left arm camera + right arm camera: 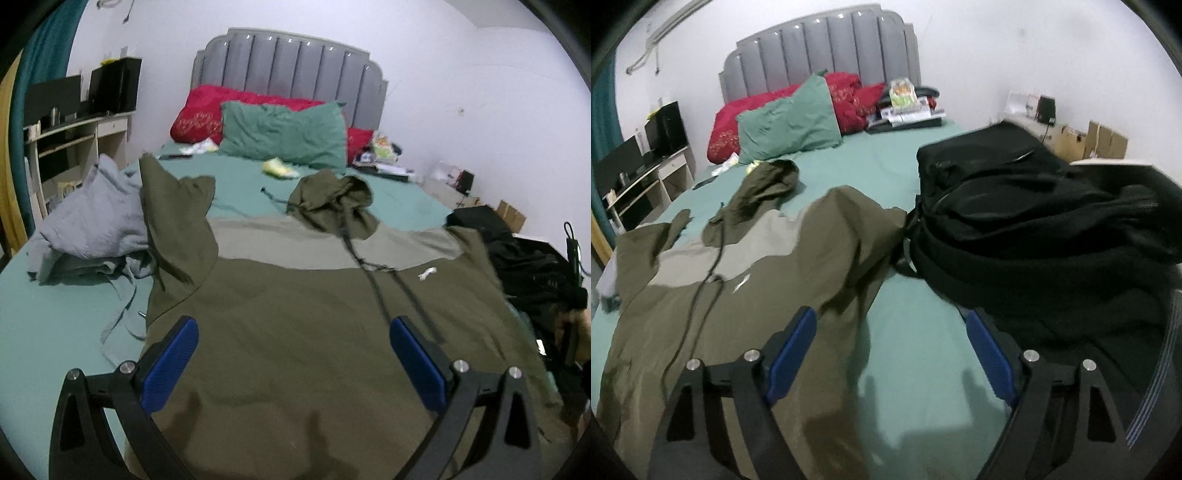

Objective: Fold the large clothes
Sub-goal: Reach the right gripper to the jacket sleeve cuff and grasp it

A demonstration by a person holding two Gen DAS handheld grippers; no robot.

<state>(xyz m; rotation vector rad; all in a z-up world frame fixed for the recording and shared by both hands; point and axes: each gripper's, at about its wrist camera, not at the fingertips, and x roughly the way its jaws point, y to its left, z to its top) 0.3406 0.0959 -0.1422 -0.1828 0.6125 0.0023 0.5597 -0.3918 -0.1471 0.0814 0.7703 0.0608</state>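
The left wrist view shows the olive hoodie [295, 332] spread flat across the bed [55, 332] for folding, under the left gripper [293, 365] and right gripper [890, 354], both empty and open.

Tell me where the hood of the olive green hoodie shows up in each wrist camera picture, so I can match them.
Left wrist view: the hood lies just right of centre, bunched on the teal sheet above the hoodie's pale band.
Right wrist view: the hood lies left of centre, higher up, below the green pillow.
Shared landmark: the green pillow against the grey headboard.
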